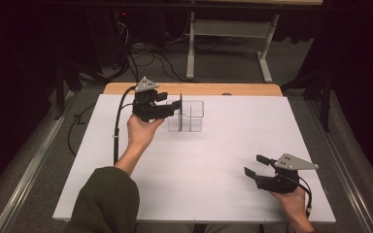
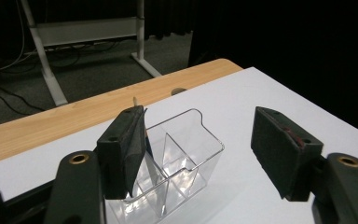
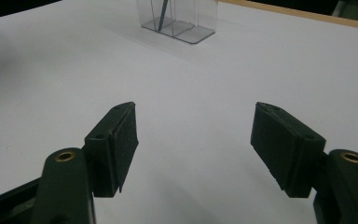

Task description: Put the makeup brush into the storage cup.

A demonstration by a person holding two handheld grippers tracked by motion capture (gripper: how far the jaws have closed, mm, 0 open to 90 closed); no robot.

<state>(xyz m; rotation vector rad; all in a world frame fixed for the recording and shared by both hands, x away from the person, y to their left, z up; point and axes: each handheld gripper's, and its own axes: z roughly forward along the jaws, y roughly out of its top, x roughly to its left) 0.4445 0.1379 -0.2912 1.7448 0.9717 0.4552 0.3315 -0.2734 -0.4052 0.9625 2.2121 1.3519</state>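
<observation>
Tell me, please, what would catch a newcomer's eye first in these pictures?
Probably the clear divided container standing towards the far side of the white table, with a thin dark pencil-like stick upright in it. The left claw is at the container's left edge, jaws open, beside that stick. The right claw is open too, near the table's right front corner.

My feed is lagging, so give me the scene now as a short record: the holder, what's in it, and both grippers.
holder: clear divided container, upright on the white table, far centre
contents: thin dark stick standing in the left compartment
left gripper: open, at the container's rim, holding nothing
right gripper: open, over bare table at near right
stick and fingers: one pad close beside it; contact unclear
</observation>
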